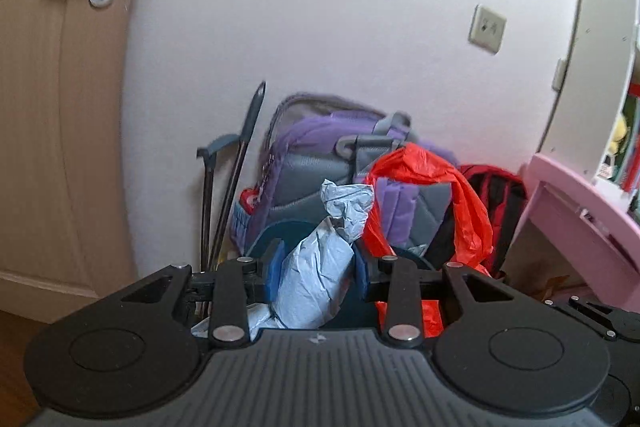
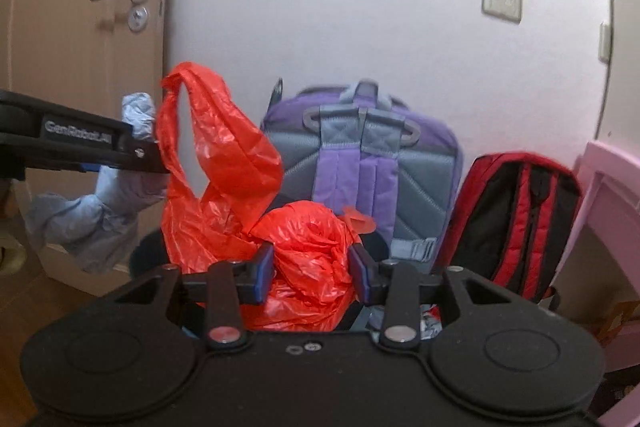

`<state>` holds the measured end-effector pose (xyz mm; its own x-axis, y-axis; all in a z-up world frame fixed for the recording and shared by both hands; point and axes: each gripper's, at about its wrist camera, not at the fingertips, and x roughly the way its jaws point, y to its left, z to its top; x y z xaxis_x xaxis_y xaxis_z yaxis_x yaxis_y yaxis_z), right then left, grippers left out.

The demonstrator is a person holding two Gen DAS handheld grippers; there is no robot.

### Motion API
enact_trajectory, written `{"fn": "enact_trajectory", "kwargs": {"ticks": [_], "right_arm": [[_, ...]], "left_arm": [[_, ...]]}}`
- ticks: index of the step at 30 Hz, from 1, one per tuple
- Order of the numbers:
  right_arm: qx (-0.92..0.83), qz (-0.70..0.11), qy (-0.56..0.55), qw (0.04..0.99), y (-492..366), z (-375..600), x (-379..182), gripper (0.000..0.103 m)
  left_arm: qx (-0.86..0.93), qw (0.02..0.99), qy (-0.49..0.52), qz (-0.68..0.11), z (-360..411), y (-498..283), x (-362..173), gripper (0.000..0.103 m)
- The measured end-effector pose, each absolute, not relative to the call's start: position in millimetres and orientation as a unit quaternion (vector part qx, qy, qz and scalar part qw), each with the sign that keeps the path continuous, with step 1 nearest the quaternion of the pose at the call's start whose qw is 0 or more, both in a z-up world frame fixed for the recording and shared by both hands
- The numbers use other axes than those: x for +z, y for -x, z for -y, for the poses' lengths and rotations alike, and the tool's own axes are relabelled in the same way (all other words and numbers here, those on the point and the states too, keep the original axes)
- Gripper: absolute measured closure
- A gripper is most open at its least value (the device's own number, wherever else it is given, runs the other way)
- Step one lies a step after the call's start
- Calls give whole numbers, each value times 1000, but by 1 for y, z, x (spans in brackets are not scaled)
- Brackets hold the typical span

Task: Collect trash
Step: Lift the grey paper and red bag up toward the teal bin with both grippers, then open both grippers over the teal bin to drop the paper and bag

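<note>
Holding crumpled paper [image 1: 316,267], left claw [image 1: 318,273]
</note>
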<state>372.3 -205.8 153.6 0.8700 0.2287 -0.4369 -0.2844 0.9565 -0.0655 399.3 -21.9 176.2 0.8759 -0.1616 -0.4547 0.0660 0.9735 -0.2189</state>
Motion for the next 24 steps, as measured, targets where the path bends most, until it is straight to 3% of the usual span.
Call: {"fn": "enact_trajectory", "kwargs": {"ticks": [18,21,24], "right_arm": [[169,-301,169,923,-420,180,85,59],[170,-304,171,921,-418,180,87,57],[163,-301,171,924,-418,183,93,55]], "left_arm": [[-61,925,34,-374,59,-486,81,67],[-55,923,28,-380,60,-485,78,62],[-55,925,26,-374,60,-480,81,47]]}}
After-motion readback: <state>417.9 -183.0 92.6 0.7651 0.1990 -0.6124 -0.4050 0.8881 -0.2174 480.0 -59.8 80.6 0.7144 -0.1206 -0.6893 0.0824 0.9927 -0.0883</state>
